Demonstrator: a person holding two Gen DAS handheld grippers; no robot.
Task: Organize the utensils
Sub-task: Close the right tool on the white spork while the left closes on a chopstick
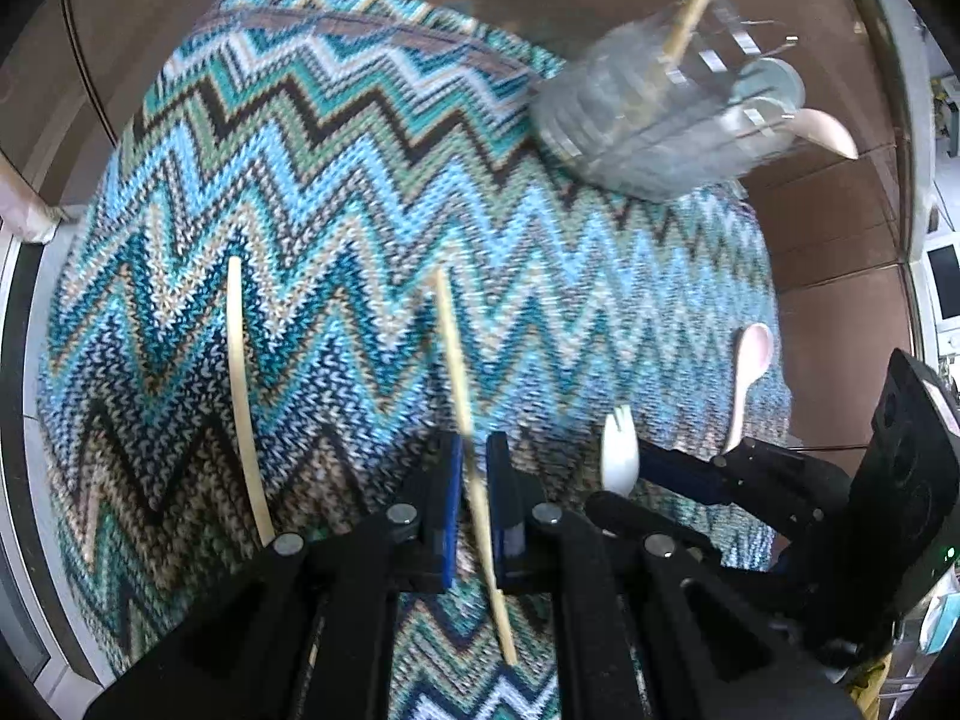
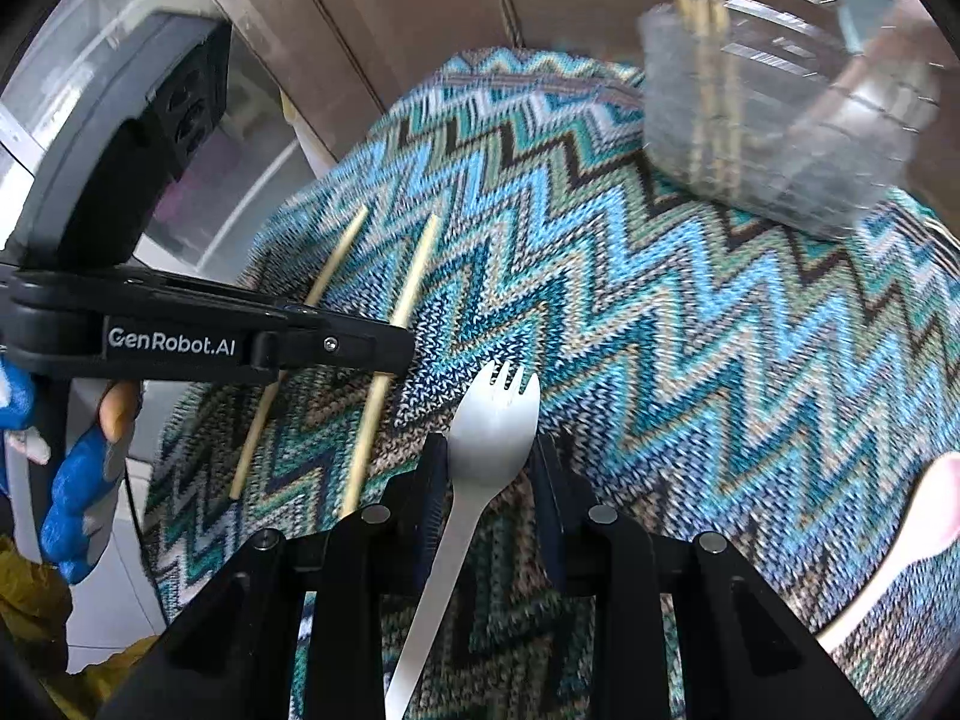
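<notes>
My left gripper [image 1: 474, 456] is shut on a bamboo chopstick [image 1: 462, 396] that runs up between its blue pads. A second chopstick [image 1: 240, 384] lies on the zigzag knitted cloth [image 1: 360, 192] to its left. My right gripper [image 2: 489, 468] holds a white spork [image 2: 492, 420] between its jaws, tines forward; the spork also shows in the left wrist view [image 1: 621, 450]. A clear plastic cup [image 1: 666, 120] at the far right of the cloth holds chopsticks and a spoon. The cup [image 2: 780, 120] is blurred in the right wrist view. A pink spoon [image 1: 747, 372] lies on the cloth's right edge.
The cloth covers a round table with brown panelled walls [image 1: 840, 228] behind. The left gripper's body [image 2: 210, 330] crosses over the two chopsticks [image 2: 414, 282] in the right wrist view. A blue-gloved hand [image 2: 78, 498] holds it. The pink spoon [image 2: 924, 510] lies at the right.
</notes>
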